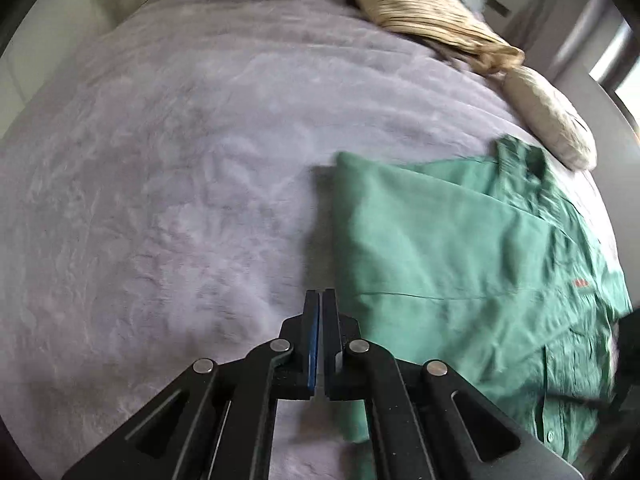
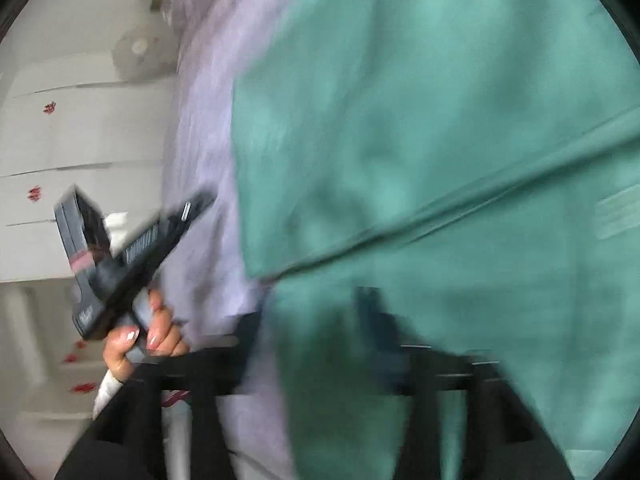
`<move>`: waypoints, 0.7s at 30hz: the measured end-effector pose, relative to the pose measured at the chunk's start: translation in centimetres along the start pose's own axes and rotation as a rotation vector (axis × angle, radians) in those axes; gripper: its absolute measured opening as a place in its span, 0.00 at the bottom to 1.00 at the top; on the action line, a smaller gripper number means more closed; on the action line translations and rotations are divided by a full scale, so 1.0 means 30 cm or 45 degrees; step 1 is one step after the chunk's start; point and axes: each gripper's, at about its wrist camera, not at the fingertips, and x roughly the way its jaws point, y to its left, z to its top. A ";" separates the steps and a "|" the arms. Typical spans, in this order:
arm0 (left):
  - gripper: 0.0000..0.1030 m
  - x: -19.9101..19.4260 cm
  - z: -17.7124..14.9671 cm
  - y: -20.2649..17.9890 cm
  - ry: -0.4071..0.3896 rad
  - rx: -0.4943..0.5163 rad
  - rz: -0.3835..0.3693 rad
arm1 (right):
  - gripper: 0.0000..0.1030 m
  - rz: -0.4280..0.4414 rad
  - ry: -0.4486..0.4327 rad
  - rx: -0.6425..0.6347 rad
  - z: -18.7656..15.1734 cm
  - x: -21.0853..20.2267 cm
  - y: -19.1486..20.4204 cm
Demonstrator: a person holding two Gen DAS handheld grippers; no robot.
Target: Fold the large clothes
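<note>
One lilac plush bedspread [image 1: 180, 160], white cabinets [image 2: 80, 140]

The shirt [image 1: 460, 264] lies flat on the bed [image 1: 160, 200], toward its right side; behind it, along the right edge, sits a pillow [image 1: 548, 120]; further back lies a bundle of cloth [image 1: 428, 16].

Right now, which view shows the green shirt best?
The left wrist view: the green shirt lies partly folded on the purple blanket, with collar, buttons and folded edge readable. The right wrist view is close and motion-blurred, showing only broad green cloth and one crease.
</note>
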 end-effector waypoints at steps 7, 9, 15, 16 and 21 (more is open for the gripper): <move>0.02 0.177 -0.094 -0.079 0.076 -0.009 0.149 | 0.24 -0.423 -0.199 0.093 0.181 -0.198 -0.247; 0.02 0.189 -0.110 -0.074 0.043 -0.037 0.149 | 0.00 -0.460 -0.149 0.103 0.203 -0.166 -0.298; 0.02 0.119 -0.117 -0.128 0.057 0.009 0.296 | 0.07 -0.429 -0.207 0.171 0.135 -0.296 -0.364; 0.02 0.099 -0.122 -0.138 0.050 0.009 0.302 | 0.07 -0.384 -0.210 0.184 0.119 -0.318 -0.375; 0.02 0.006 -0.156 -0.222 0.018 -0.015 0.299 | 0.42 -0.295 -0.199 0.220 0.048 -0.407 -0.429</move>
